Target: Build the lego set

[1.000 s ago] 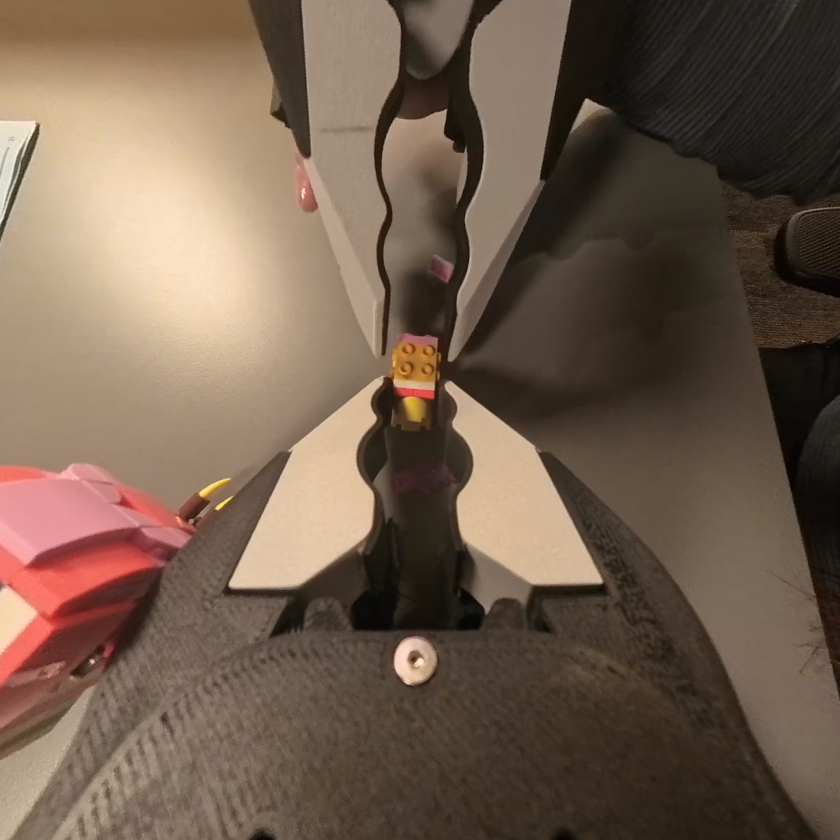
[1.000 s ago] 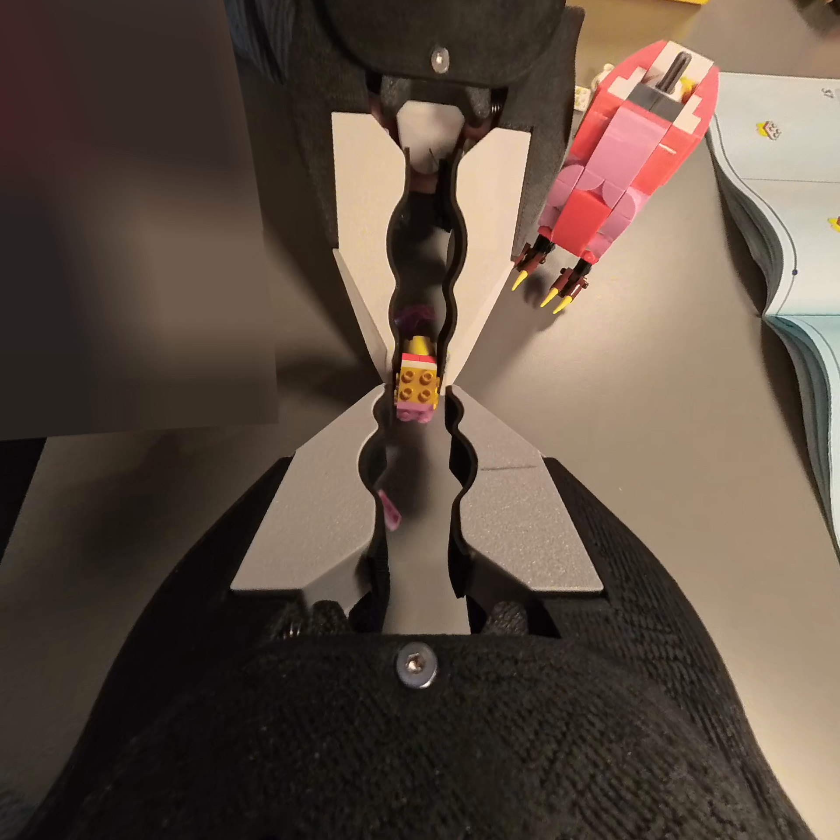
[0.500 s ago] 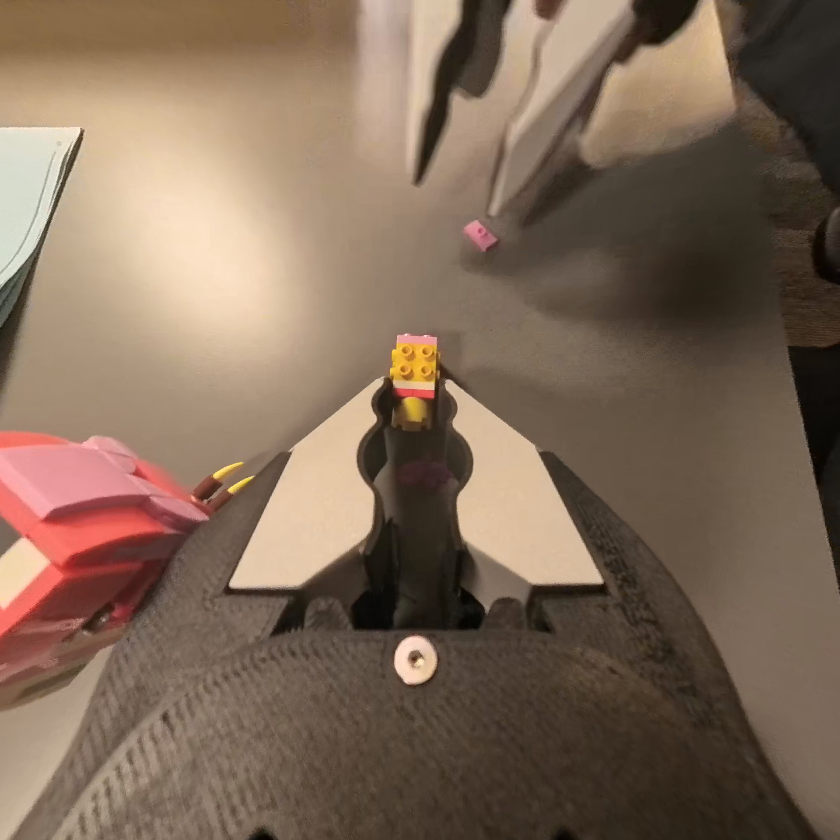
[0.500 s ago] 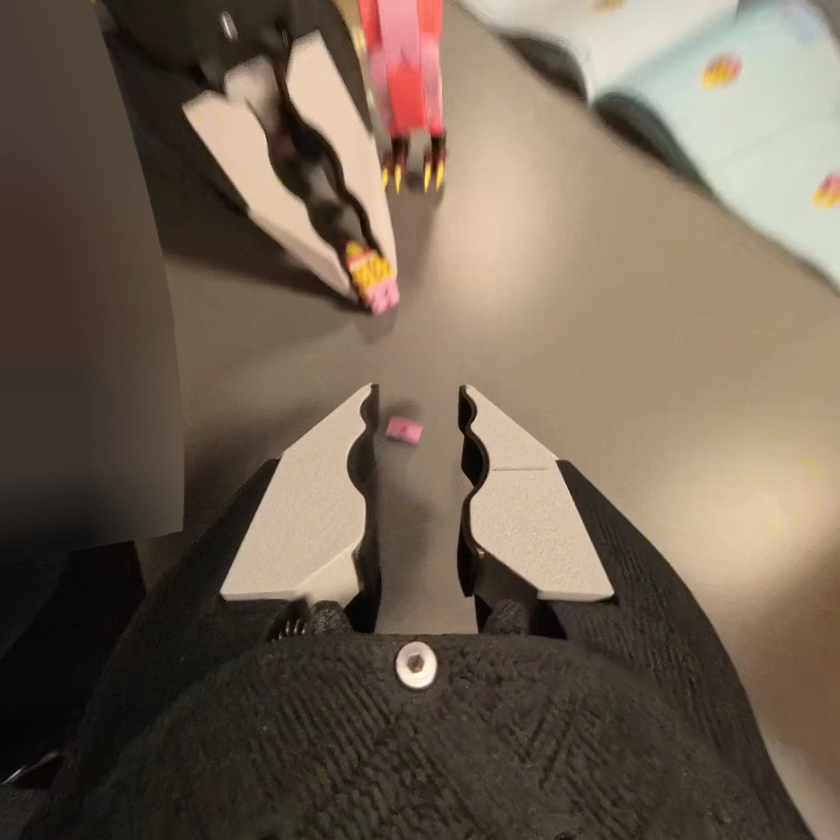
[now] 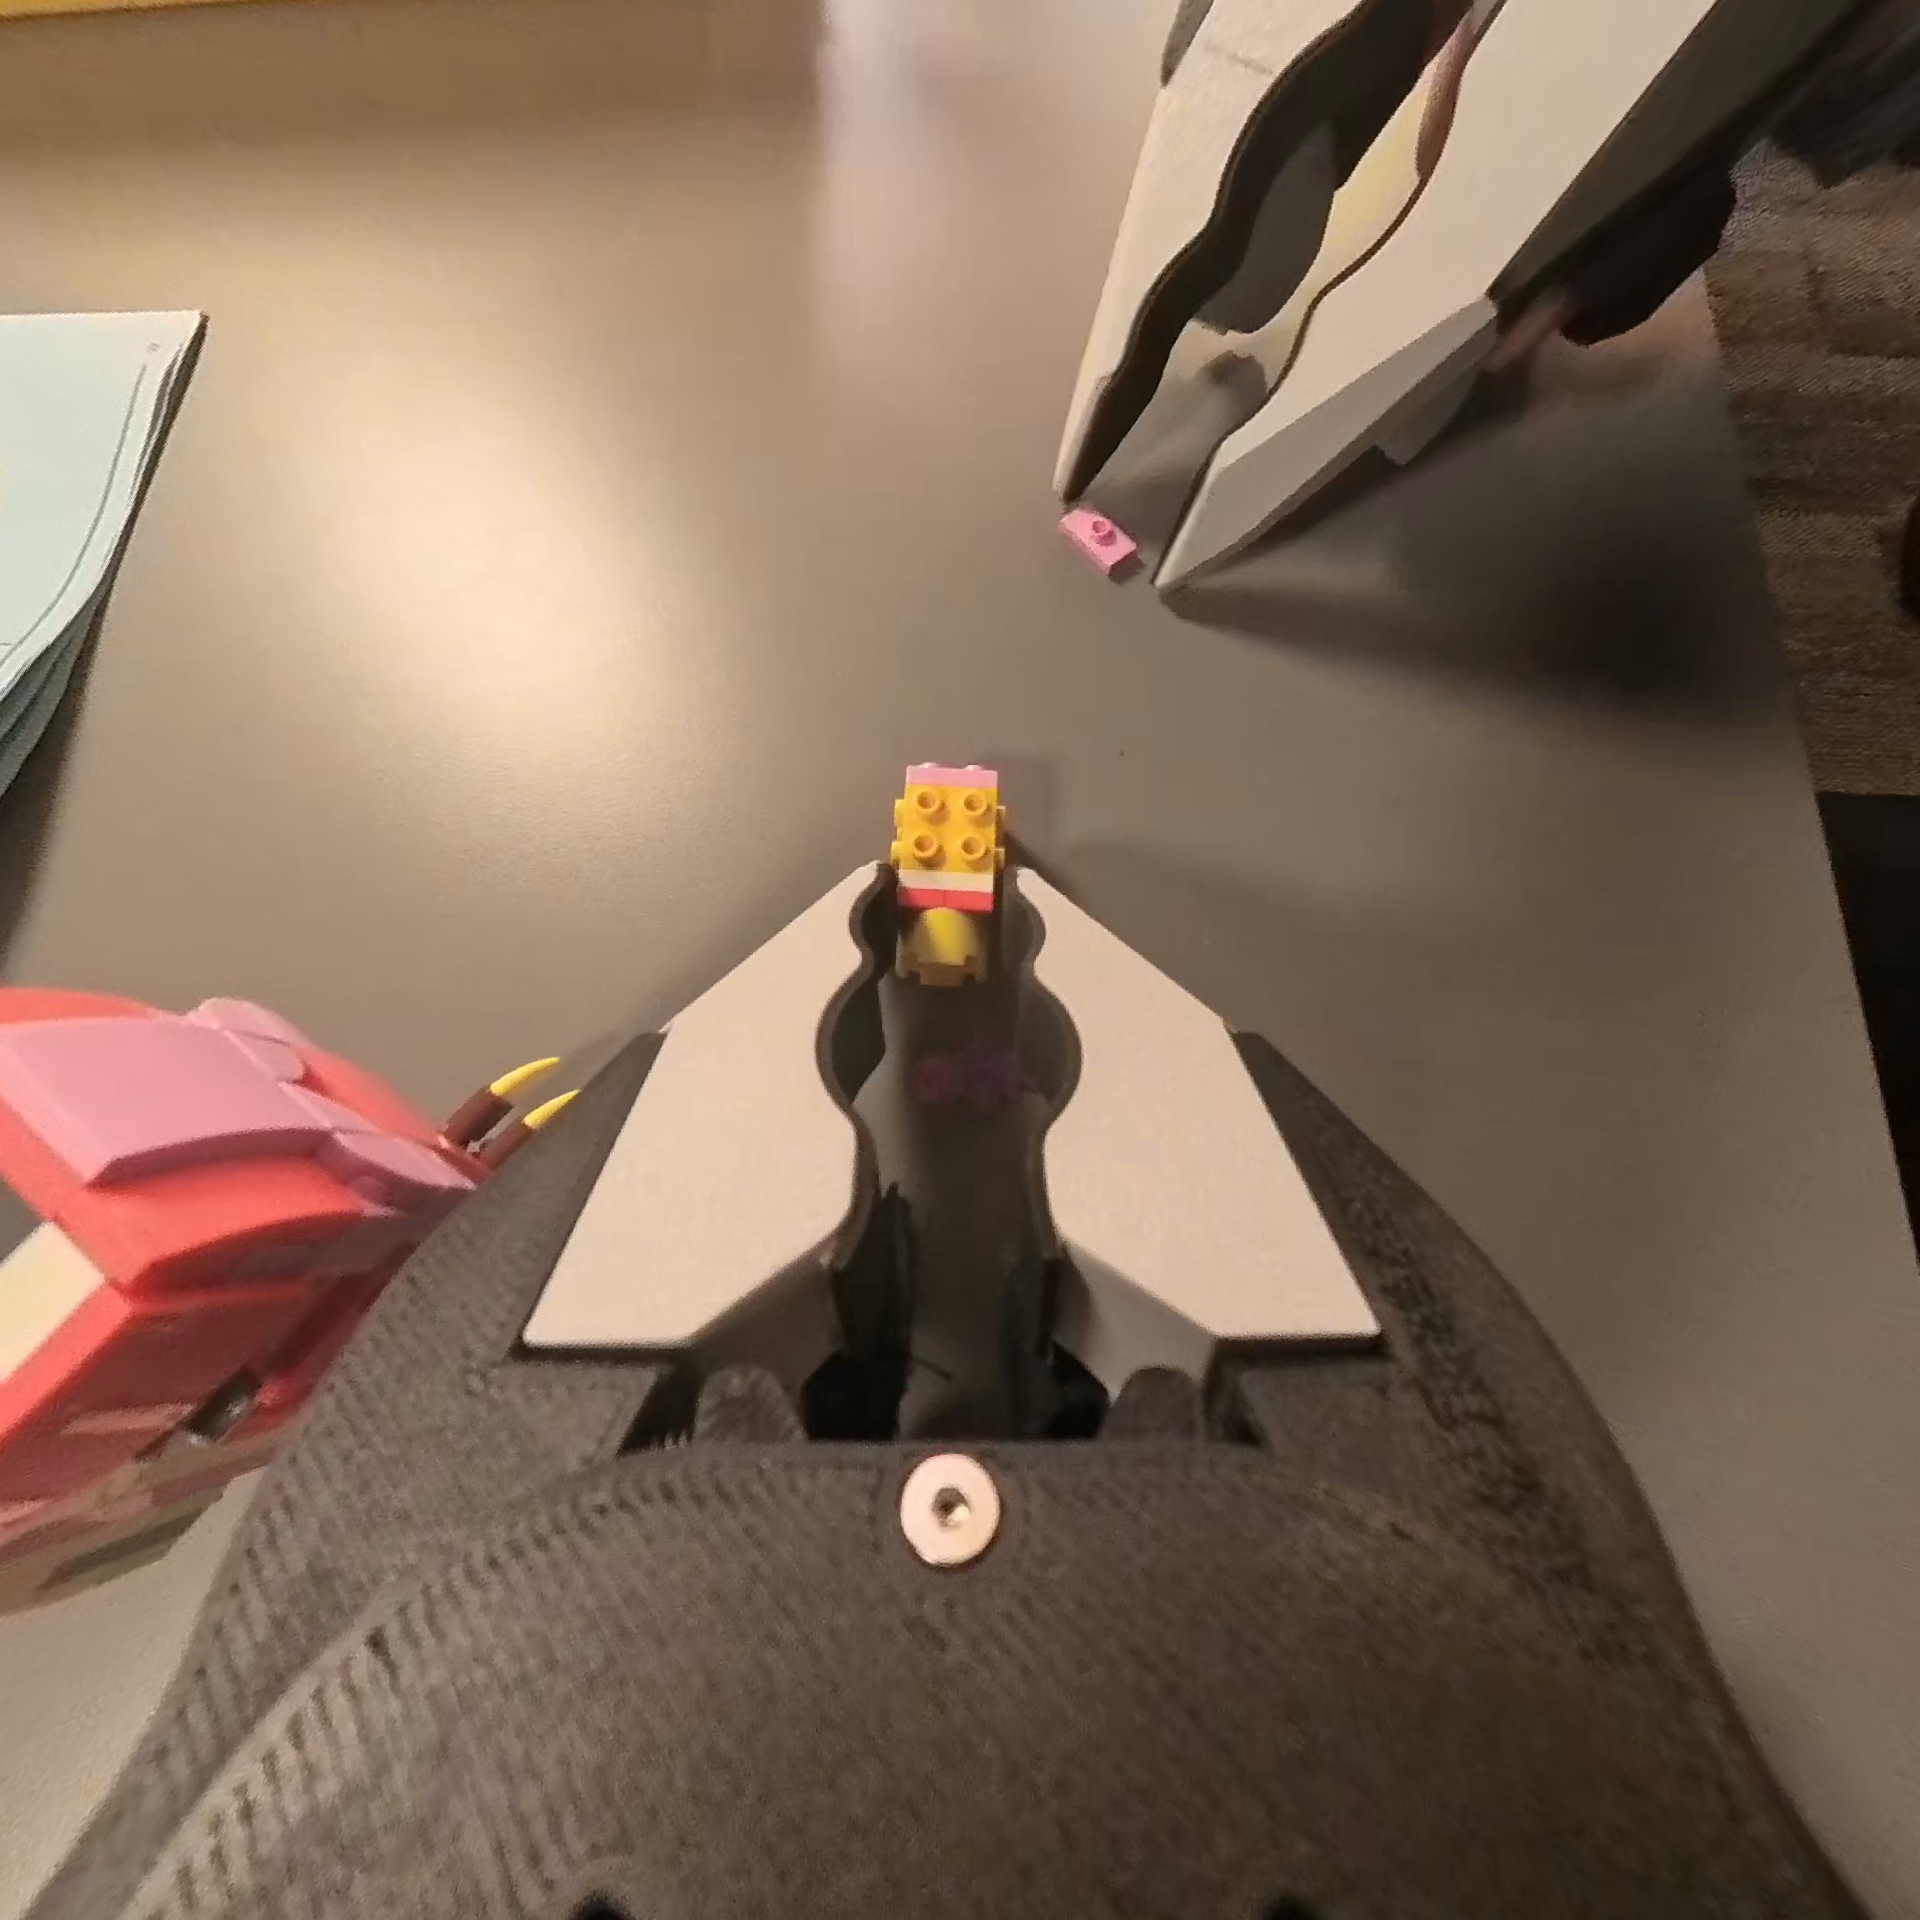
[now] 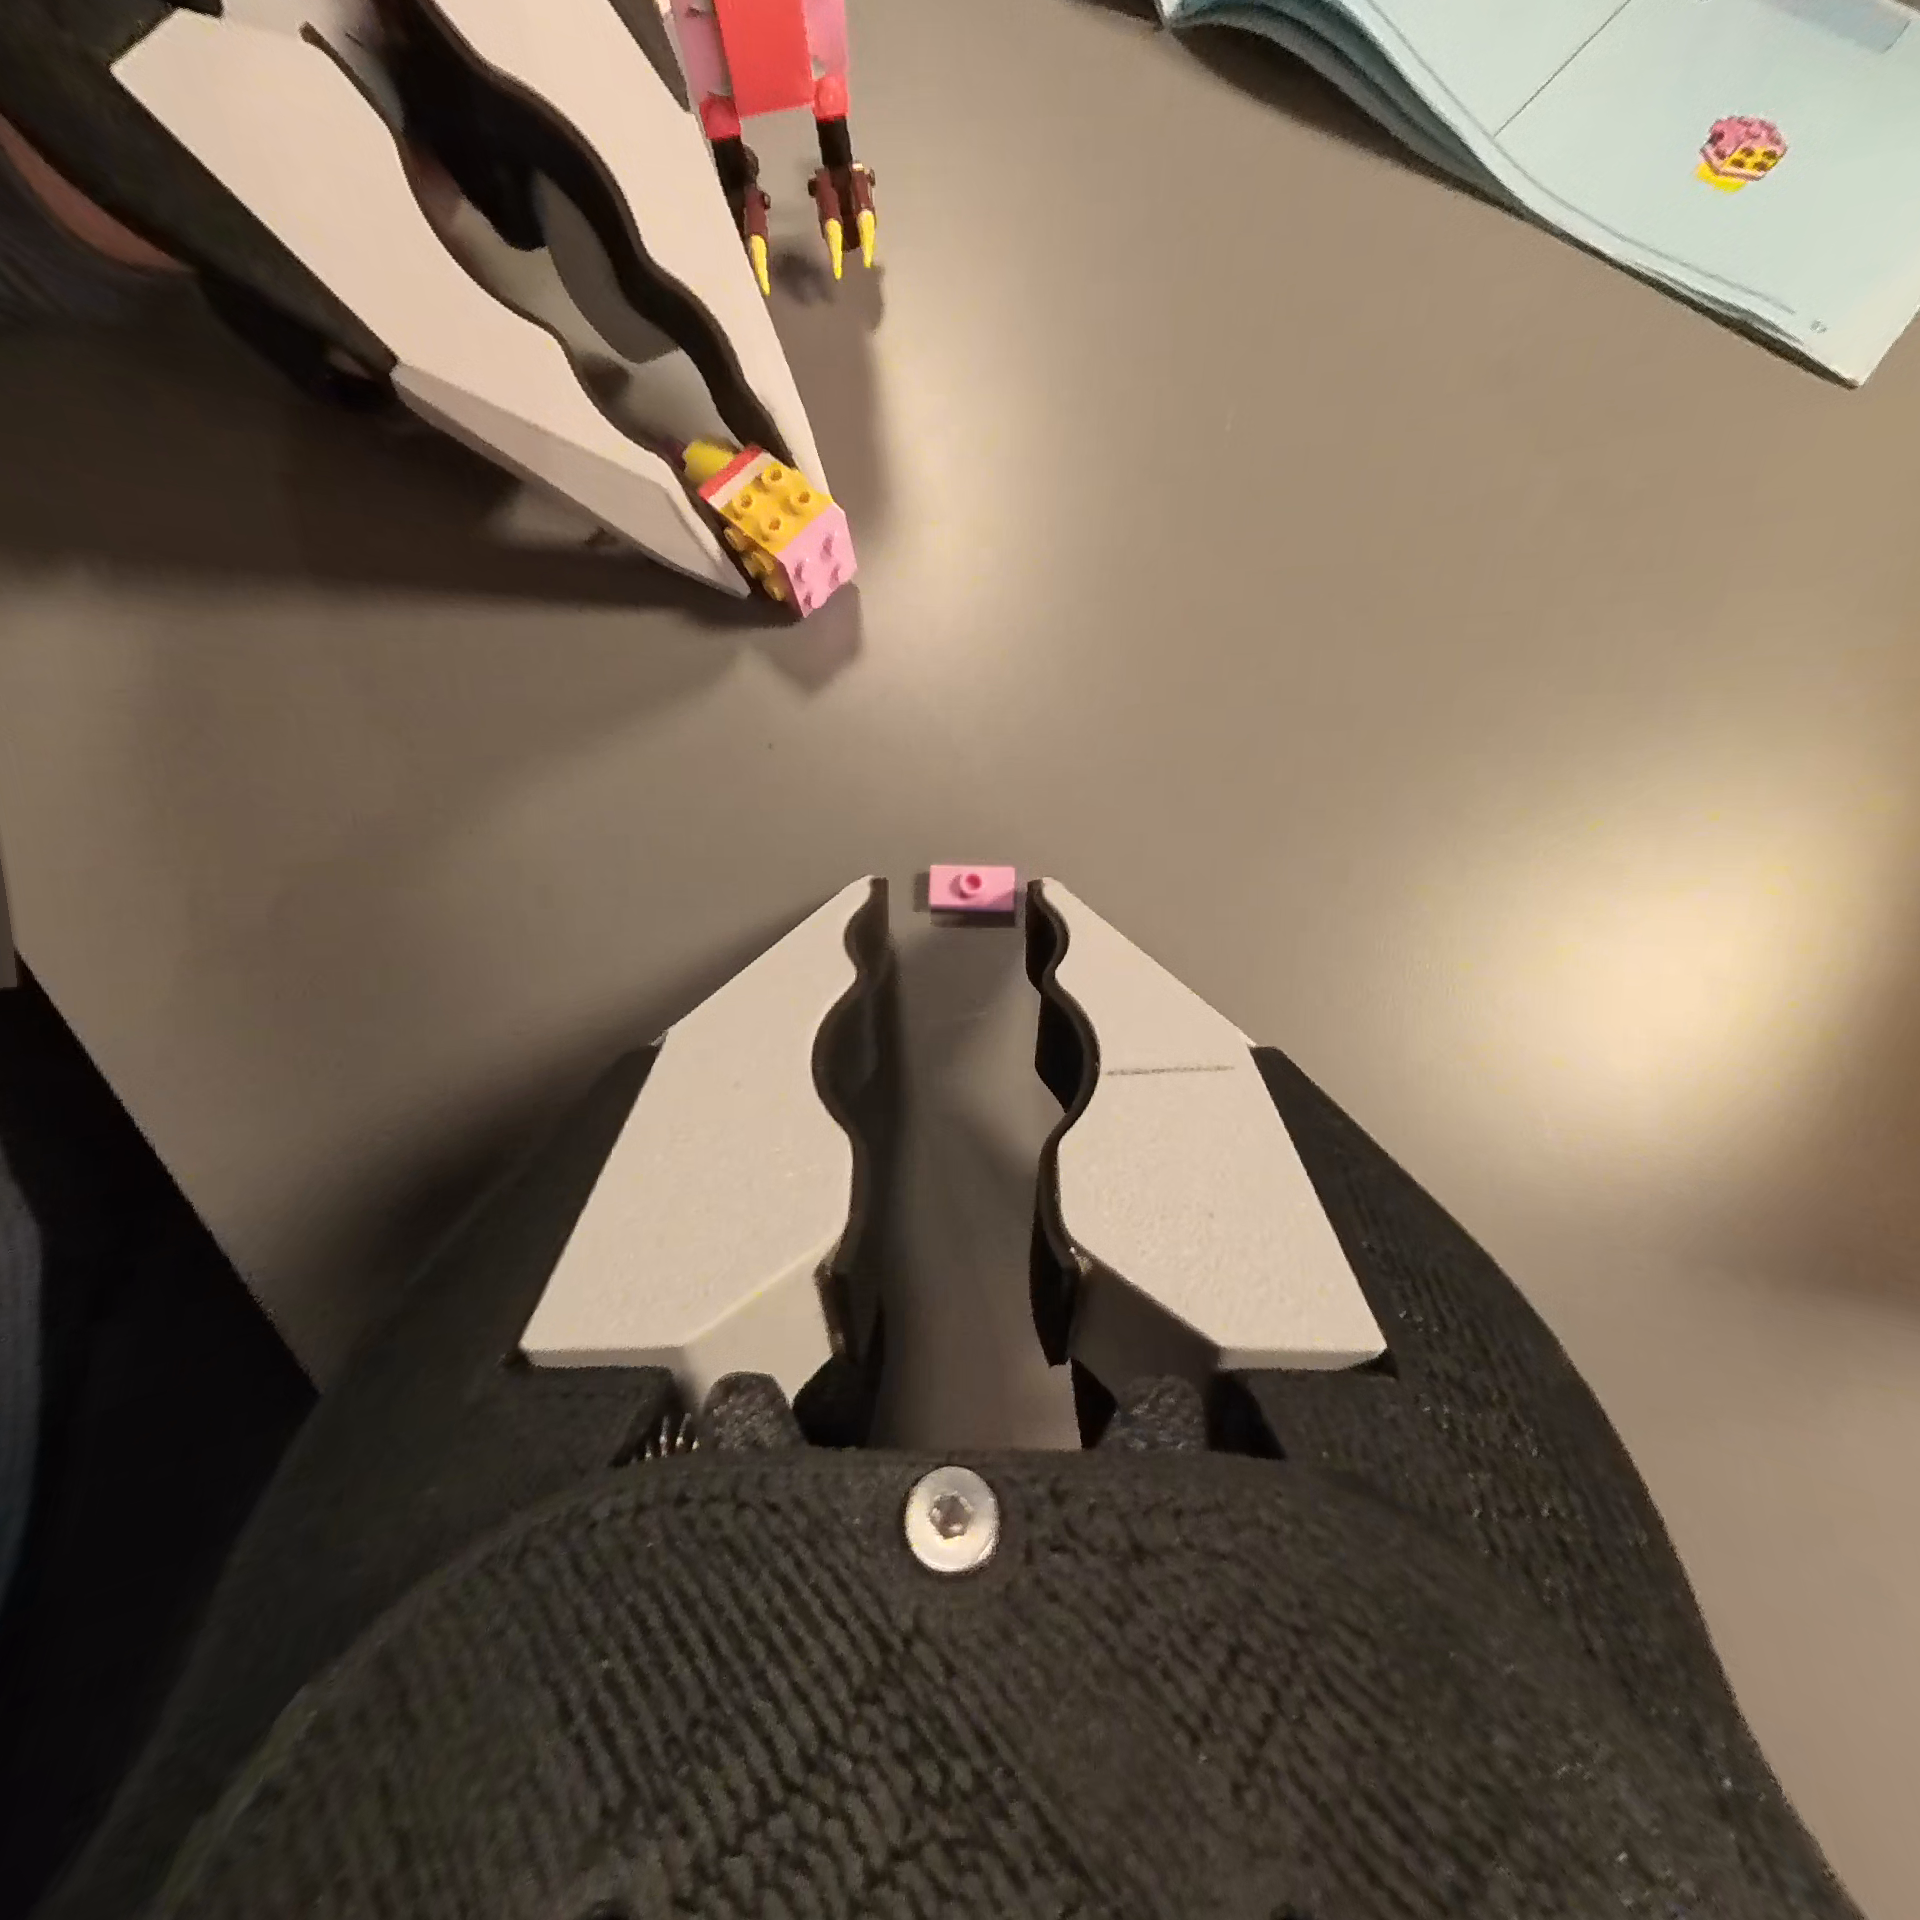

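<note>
- Left gripper (image 5: 948, 883): we log it clenched on a small brick stack (image 5: 951, 831) (yellow studded face, pink end, white and red layers), pads pressing both sides.
- Right gripper (image 6: 958, 896): released; a pink single-stud plate (image 6: 971, 888) lies on the grey table (image 6: 1351, 675) between its tips, a gap visible on each side.
- Red-and-pink brick model (image 5: 156, 1226) with yellow claws: beside our left gripper.
- Pale blue booklet (image 6: 1662, 156): far edge.
</note>
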`<act>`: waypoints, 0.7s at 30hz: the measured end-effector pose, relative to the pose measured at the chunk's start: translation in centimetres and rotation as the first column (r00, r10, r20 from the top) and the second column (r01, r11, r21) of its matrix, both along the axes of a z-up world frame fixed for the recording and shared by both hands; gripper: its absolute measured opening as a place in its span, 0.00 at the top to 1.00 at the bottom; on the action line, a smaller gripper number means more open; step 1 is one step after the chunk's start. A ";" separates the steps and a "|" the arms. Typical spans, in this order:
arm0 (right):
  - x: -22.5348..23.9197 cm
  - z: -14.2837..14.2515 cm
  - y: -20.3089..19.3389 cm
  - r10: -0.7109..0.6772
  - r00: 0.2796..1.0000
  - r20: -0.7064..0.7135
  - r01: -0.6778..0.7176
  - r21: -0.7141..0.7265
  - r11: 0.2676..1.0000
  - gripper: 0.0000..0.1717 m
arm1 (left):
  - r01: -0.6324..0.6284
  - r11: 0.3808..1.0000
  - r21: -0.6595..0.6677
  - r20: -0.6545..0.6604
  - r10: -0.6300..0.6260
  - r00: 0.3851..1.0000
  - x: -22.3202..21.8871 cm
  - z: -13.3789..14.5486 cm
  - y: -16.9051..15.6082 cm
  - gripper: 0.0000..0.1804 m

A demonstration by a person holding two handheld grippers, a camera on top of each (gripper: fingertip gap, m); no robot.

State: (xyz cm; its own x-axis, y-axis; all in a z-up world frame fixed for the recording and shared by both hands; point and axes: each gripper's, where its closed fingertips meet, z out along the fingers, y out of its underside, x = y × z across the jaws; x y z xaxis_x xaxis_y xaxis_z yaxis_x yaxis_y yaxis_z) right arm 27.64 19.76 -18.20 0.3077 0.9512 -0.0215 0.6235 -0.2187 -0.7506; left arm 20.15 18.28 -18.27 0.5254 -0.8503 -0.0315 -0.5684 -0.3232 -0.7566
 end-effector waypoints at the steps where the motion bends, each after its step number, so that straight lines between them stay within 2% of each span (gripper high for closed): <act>1: 0.0 0.0 0.1 -0.001 1.000 0.000 0.001 0.004 1.000 0.86 | 0.000 1.000 -0.001 0.001 0.000 1.000 0.0 0.0 0.0 0.90; 4: -0.1 0.0 0.2 0.007 1.000 -0.005 -0.007 0.018 1.000 0.91 | 0.000 1.000 -0.004 0.002 0.000 1.000 0.0 0.0 0.0 0.90; 9: -0.3 0.0 0.1 0.064 0.998 0.003 -0.064 0.026 0.998 0.92 | 0.038 0.999 -0.006 0.004 -0.038 0.999 0.3 0.0 -0.5 0.90; 11: -1.6 1.2 -0.7 0.159 0.986 -0.046 -0.156 0.062 0.986 0.92 | 0.079 0.997 0.008 -0.003 -0.079 0.997 0.6 0.1 -1.0 0.90; 14: -3.9 3.7 -3.0 0.335 0.932 -0.140 -0.329 0.070 0.942 0.92 | 0.124 0.992 0.035 -0.005 -0.124 0.992 0.9 0.2 -1.6 0.90; 17: -5.1 3.7 -4.0 0.458 0.885 -0.081 -0.454 0.071 0.888 0.92 | 0.168 0.985 0.034 0.002 -0.168 0.986 1.3 0.3 -2.3 0.90; 21: -6.0 2.7 -4.1 0.513 0.858 -0.033 -0.511 0.042 0.858 0.92 | 0.199 0.980 0.009 0.006 -0.199 0.980 1.5 0.2 -2.8 0.90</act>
